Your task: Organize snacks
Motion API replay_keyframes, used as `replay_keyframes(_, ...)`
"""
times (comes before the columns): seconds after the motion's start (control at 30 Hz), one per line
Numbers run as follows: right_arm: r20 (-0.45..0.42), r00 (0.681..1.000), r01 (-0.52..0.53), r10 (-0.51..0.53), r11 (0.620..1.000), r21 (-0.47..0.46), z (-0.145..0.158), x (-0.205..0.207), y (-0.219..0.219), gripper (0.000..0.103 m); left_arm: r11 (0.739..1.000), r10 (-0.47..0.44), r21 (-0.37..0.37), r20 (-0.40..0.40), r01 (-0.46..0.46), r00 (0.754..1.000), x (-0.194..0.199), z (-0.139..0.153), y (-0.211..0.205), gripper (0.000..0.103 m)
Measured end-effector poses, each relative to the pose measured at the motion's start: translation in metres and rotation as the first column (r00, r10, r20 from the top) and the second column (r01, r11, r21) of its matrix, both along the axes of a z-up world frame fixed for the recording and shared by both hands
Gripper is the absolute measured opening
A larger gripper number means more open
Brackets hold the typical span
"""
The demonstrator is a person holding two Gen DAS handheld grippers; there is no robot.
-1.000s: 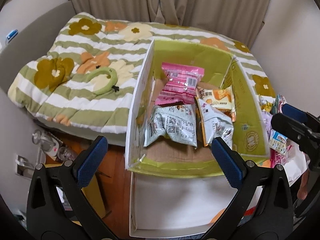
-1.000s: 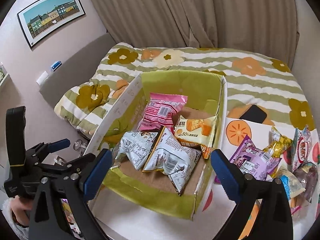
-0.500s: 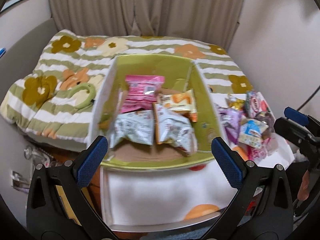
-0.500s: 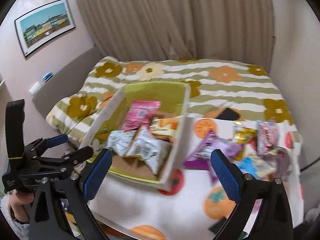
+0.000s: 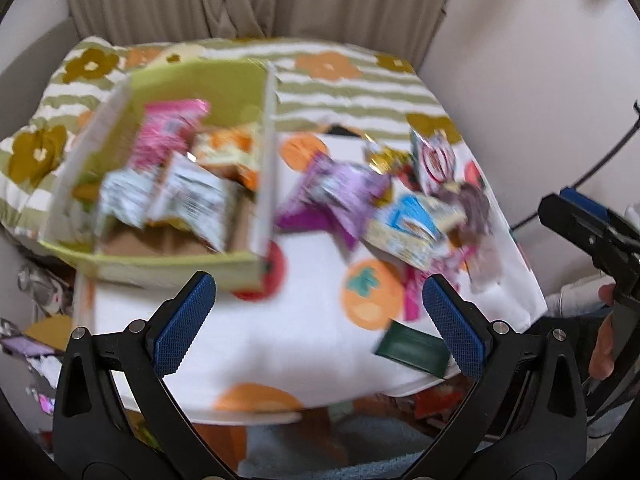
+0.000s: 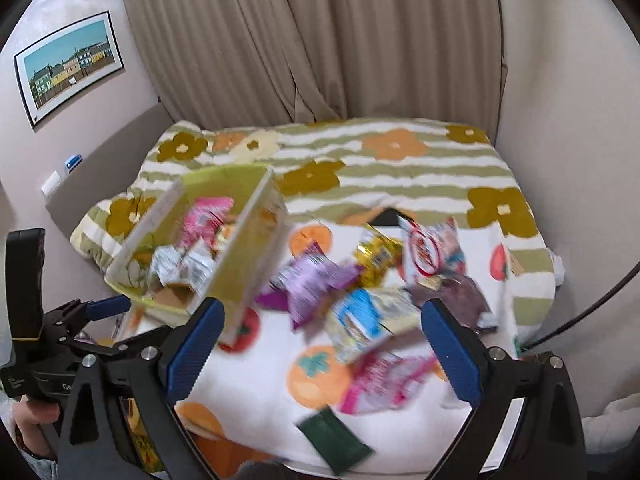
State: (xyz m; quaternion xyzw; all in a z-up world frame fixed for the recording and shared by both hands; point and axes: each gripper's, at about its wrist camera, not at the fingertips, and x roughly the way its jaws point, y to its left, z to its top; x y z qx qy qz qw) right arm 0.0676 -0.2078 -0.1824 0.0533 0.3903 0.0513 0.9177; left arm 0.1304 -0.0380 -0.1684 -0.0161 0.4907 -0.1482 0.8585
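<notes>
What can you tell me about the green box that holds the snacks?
The green box is an open-topped carton, yellow-green inside, with pale outer walls and a bare brown cardboard floor; it looks like printed cardboard. It stands upright at the left of the fruit-print cloth, its far end against the flowered quilt. Inside lie a pink packet, an orange packet and two silvery-white packets, overlapping. Motion blur hides its print. Neither claw touches it.
</notes>
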Motion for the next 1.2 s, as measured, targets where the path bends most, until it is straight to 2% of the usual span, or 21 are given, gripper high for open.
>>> replay_keyframes(0.3, -0.101, 0.992, -0.072, 0.072, 0.997, 0.006, -0.051, -0.009, -0.058, 0.098, 0.999, 0.039, 0.036, -0.155, -0.034, 0.987, -0.030, -0.069, -0.086, 0.103)
replay_keyframes(0.5, -0.160, 0.980, -0.115, 0.120, 0.993, 0.036, -0.087, -0.004, -0.072, 0.098, 0.995, 0.081, 0.070, -0.228, -0.067, 0.970, -0.038, -0.109, -0.108, 0.103)
replay_keyframes(0.63, -0.183, 0.973, -0.135, 0.143, 0.989, 0.052, -0.106, -0.001, -0.074, 0.098, 0.993, 0.118, 0.056, -0.273, -0.107, 0.955, -0.035, -0.130, -0.114, 0.103)
replay_keyframes(0.73, -0.194, 0.969, -0.145, 0.154, 0.988, 0.062, -0.115, 0.002, -0.077, 0.098, 0.991, 0.129, 0.075, -0.284, -0.112, 0.950, -0.035, -0.141, -0.121, 0.103)
replay_keyframes(0.9, -0.209, 0.963, -0.154, 0.168, 0.985, 0.083, -0.126, 0.005, -0.077, 0.098, 0.983, 0.139, 0.158, -0.271, -0.099, 0.952, -0.035, -0.158, -0.132, 0.103)
replay_keyframes(1.2, -0.219, 0.958, -0.167, 0.185, 0.981, 0.098, -0.141, 0.010, -0.072, 0.098, 0.970, 0.177, 0.210, -0.260, -0.124, 0.949, -0.031, -0.176, -0.116, 0.103)
